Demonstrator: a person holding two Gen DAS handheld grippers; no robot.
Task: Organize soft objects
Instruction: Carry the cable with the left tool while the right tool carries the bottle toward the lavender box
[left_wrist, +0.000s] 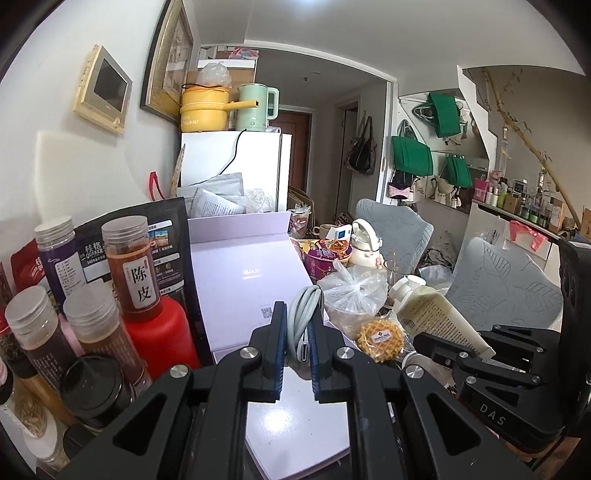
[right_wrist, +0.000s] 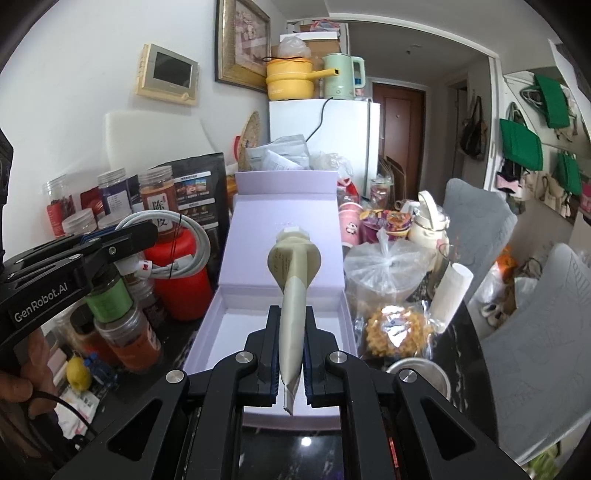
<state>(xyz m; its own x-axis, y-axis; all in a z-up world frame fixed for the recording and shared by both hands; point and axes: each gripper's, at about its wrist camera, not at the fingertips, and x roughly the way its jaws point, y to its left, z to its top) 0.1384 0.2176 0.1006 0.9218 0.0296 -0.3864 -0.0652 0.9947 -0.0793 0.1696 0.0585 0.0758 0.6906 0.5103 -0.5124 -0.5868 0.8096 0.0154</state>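
Note:
My left gripper (left_wrist: 297, 332) is shut on a coiled pale grey cable (left_wrist: 302, 317) and holds it above the open lilac box (left_wrist: 236, 266). In the right wrist view the left gripper (right_wrist: 122, 236) shows at the left with the white cable coil (right_wrist: 184, 243) in it. My right gripper (right_wrist: 290, 343) is shut on the crimped end of a cream squeeze tube (right_wrist: 293, 280), cap pointing away, above the box's open tray (right_wrist: 236, 317). The tube also shows in the left wrist view (left_wrist: 432, 314), with the right gripper's body at the right edge.
Jars and a red bottle (left_wrist: 162, 332) crowd the left of the box. A knotted plastic bag (right_wrist: 384, 266), a wrapped waffle (right_wrist: 399, 328), a metal cup (right_wrist: 421, 373) and snack cups lie to the right. Grey chairs (right_wrist: 535, 332) stand beyond the table edge.

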